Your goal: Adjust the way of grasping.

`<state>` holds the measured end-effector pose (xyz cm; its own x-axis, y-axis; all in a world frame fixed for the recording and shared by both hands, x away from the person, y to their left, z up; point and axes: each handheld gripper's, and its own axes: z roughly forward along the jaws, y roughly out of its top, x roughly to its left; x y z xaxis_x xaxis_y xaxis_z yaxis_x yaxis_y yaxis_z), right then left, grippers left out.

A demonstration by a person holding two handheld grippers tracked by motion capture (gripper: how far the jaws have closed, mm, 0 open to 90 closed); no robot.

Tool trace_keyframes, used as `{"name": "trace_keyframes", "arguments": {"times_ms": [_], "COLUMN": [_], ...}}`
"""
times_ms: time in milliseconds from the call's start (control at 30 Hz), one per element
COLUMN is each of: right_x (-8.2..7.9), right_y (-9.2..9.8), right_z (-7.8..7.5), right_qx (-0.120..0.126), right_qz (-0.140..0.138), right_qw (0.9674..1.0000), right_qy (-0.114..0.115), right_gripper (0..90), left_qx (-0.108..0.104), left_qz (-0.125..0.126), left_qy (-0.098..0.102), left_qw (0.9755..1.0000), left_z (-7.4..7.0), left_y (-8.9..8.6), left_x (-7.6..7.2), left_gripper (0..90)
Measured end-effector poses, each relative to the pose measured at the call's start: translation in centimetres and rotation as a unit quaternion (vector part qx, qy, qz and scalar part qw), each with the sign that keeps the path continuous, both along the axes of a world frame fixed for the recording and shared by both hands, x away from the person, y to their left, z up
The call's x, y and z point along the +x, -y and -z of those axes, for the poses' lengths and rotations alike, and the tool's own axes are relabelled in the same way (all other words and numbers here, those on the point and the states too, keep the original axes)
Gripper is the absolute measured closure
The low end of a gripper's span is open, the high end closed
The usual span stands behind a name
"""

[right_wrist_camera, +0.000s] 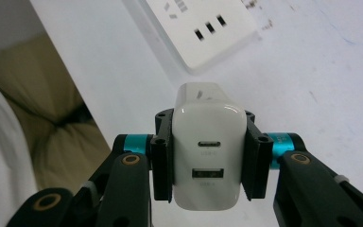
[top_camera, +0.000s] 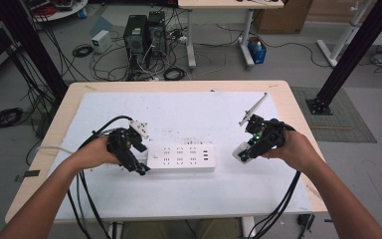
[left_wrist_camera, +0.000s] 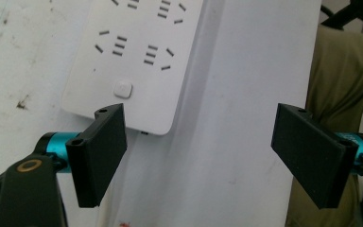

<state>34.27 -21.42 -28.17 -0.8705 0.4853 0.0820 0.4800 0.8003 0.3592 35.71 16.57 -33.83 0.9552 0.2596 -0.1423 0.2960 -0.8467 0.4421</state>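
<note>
A white power strip (top_camera: 181, 158) lies flat near the middle of the worktop (top_camera: 288, 99), toward its near edge, with its long axis running parallel to that edge. The right gripper (top_camera: 243, 152) holds a white USB charger (right_wrist_camera: 208, 156), its fingers (right_wrist_camera: 161, 156) pressed on the charger's two flat sides; the charger hangs just off the strip's right-hand end, apart from it, and the strip lies to the left of these fingers in the high view. In the right gripper view the charger's port face is turned toward the camera, so its plug side looks to face away, toward the strip's end with three small slots. The left gripper (top_camera: 138, 167) stands at the strip's left end, fingers (left_wrist_camera: 101, 151) spread wide and holding nothing; one finger sits at the strip's corner beside its square button (left_wrist_camera: 123, 89), though contact cannot be judged. The right hand is thus nearer the sockets to be used, the left placed to steady the strip. Two tiny grey captions sit under the charger's ports, too small to read; no brand is legible.
</note>
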Motion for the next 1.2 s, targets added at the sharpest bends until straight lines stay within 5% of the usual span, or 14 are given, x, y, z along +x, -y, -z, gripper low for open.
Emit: {"name": "trace_keyframes", "arguments": {"times_ms": [233, 533, 833, 1200], "right_x": [-0.2, -0.3, 0.3, 0.7], "right_y": [0.2, 0.5, 1.2, 1.7], "right_z": [-0.3, 0.0, 0.0, -0.2], "right_qx": [-0.032, -0.1, -0.103, -0.111], "right_qz": [-0.021, -0.024, -0.015, -0.002], "right_qw": [0.9991, 0.9941, 0.9943, 0.9937], "right_qy": [0.016, 0.034, 0.023, 0.012], "right_gripper": [62.4, 62.3, 62.4, 62.3], "left_qx": [0.027, 0.058, 0.071, 0.076], "left_qz": [0.003, -0.015, 0.005, -0.027], "left_qy": [-0.001, 0.027, 0.037, 0.049], "left_qw": [0.9996, 0.9979, 0.9968, 0.9955], "left_z": [0.0, 0.0, -0.2, -0.6], "left_y": [-0.8, -2.2, -3.4, -4.6], "left_x": [0.1, 0.3, 0.0, -0.3], "left_gripper": [19.2, 19.2, 19.5, 19.2]}}
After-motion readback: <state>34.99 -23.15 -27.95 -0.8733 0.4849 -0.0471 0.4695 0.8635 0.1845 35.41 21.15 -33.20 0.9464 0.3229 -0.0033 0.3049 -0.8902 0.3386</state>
